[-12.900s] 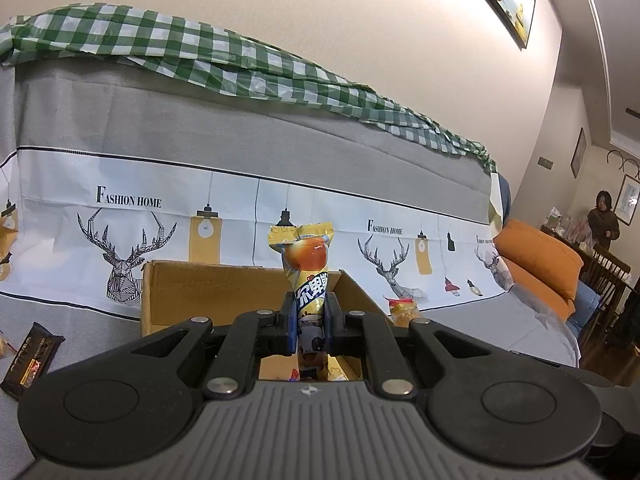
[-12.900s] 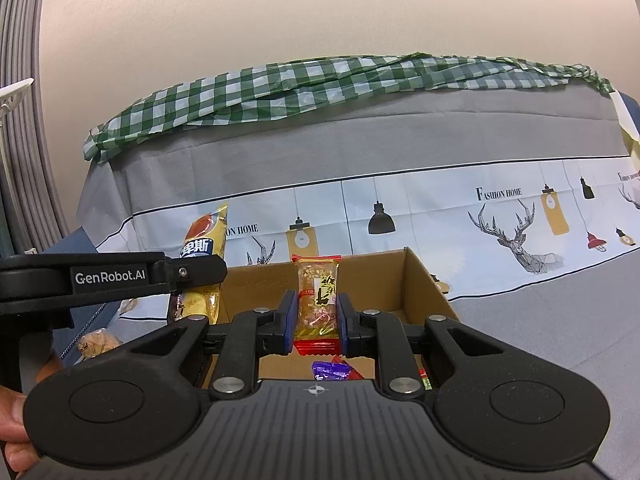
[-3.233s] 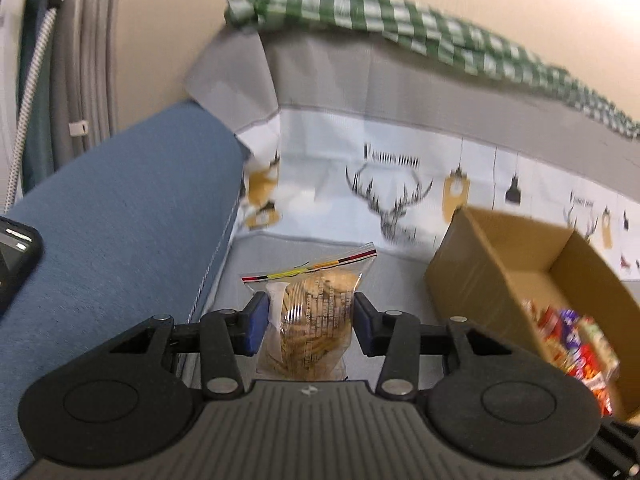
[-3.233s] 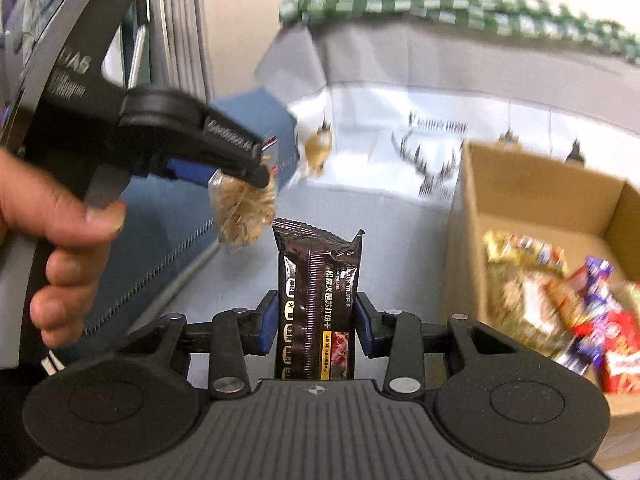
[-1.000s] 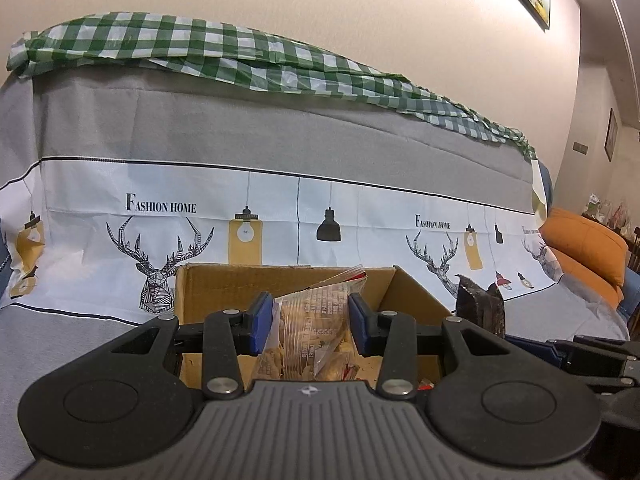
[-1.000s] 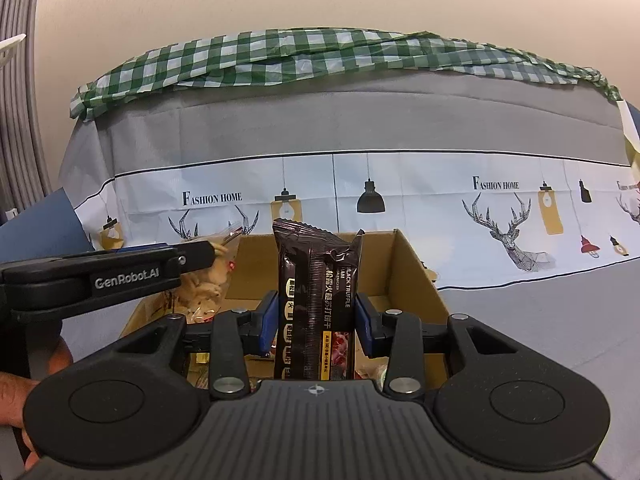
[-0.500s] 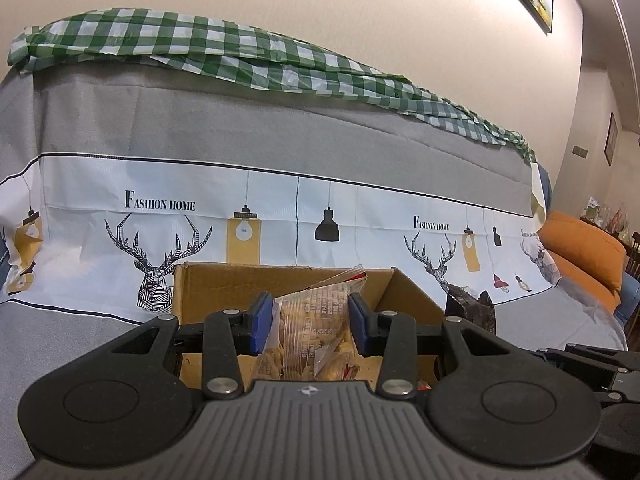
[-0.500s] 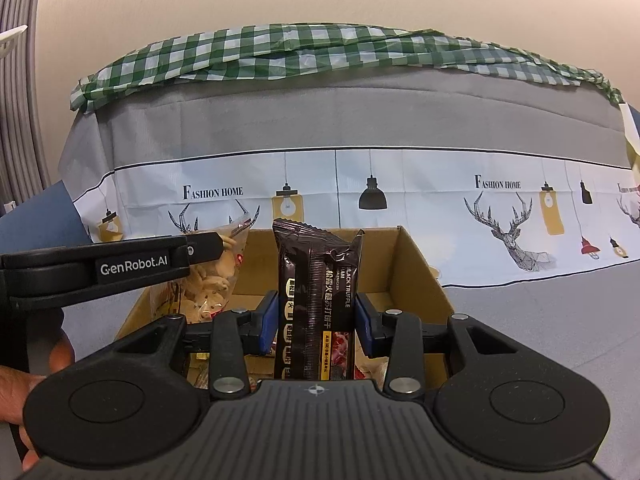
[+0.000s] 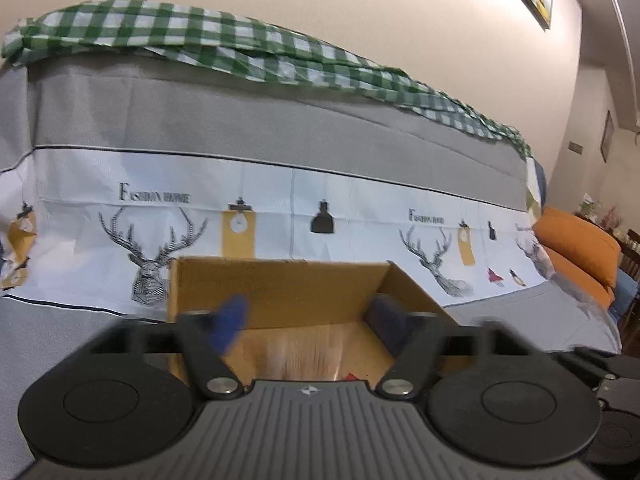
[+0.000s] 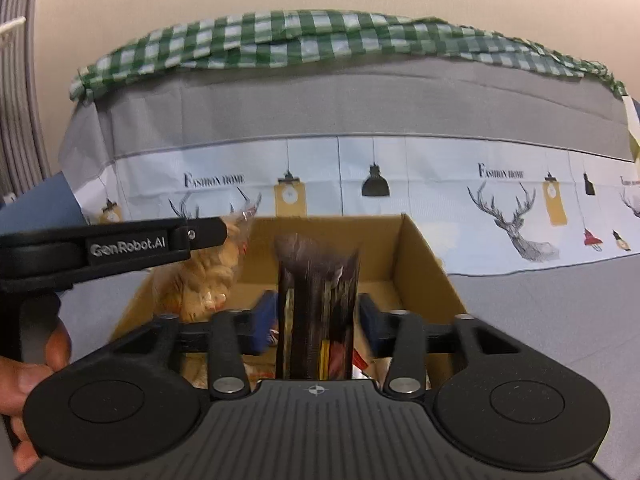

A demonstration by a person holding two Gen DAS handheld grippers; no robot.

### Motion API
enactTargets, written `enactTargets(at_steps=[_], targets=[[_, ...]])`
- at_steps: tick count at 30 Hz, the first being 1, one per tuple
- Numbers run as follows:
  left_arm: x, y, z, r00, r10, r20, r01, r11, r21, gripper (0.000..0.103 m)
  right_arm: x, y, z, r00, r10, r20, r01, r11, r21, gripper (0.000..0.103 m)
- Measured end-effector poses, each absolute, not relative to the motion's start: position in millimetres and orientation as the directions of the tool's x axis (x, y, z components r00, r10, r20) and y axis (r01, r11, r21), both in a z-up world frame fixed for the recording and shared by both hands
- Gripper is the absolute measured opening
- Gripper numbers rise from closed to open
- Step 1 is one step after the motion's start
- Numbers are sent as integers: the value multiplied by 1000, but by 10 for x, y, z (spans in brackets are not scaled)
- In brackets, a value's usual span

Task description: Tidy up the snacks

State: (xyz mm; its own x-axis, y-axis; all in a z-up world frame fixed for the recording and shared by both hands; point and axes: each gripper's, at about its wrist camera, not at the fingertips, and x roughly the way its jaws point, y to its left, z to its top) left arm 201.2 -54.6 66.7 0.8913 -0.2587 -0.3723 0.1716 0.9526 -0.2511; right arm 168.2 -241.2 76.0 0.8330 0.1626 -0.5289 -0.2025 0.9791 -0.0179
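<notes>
An open cardboard box [image 9: 280, 292] stands on the grey sofa seat; it also shows in the right wrist view [image 10: 416, 264]. My left gripper [image 9: 306, 320] is open over the box, its jaws wide apart. A clear bag of biscuits [image 9: 304, 356] is a blurred streak below it, dropping into the box; the same bag [image 10: 208, 276] shows beside the left gripper's finger in the right wrist view. My right gripper [image 10: 316, 324] has its jaws apart, and the dark brown snack bar [image 10: 316, 312] is blurred between them, slipping down over the box.
The sofa back carries a deer-print cover [image 9: 280, 216] and a green checked cloth [image 9: 200, 44]. An orange cushion [image 9: 576, 256] lies at the right end. Several wrapped snacks [image 10: 352, 356] lie in the box bottom. The person's hand [image 10: 28, 368] holds the left gripper.
Both grippers have opened over the box. The biscuit bag has left the left gripper and is falling. The brown bar is sliding down out of the right gripper.
</notes>
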Motion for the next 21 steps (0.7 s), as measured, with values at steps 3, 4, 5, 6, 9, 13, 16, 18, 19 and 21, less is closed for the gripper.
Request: enactTargets(at_steps=[3, 4, 5, 6, 9, 13, 16, 18, 19, 21], targets=[[1999, -451, 695, 899, -250, -360, 156, 950, -270, 84, 1676, -2430, 768, 844, 135, -519, -171, 985, -22, 88], [1987, -422, 703, 901, -247, -358, 152, 950, -273, 85, 1673, -2446, 769, 844, 136, -518, -167, 986, -14, 89], [1969, -396, 711, 903, -243, -354, 150, 951, -271, 85, 1672, -2456, 766, 844, 134, -520, -163, 987, -11, 91], [1942, -374, 722, 907, -234, -350, 146, 954, -261, 86, 1671, -2467, 763, 844, 129, -520, -158, 987, -11, 93], [1826, -345, 751, 925, -188, -331, 126, 972, -200, 95, 1643, -2501, 774, 850, 127, -511, -149, 989, -1, 98], [1593, -335, 767, 943, -130, -306, 97, 988, -121, 97, 1506, -2555, 862, 882, 132, -453, -137, 990, 22, 102], [1389, -333, 775, 951, -80, -298, 60, 995, -76, 97, 1393, -2612, 932, 901, 125, -415, -126, 992, 26, 102], [1238, -323, 778, 953, -52, -299, 34, 997, -67, 97, 1325, -2668, 978, 909, 118, -400, -112, 993, 40, 102], [1166, -319, 779, 951, -41, -307, 20, 997, -69, 97, 1281, -2708, 1005, 912, 119, -393, -107, 993, 52, 102], [1022, -308, 777, 942, -37, -335, 10, 997, -80, 103, 1189, -2775, 1047, 914, 114, -390, -94, 993, 68, 102]])
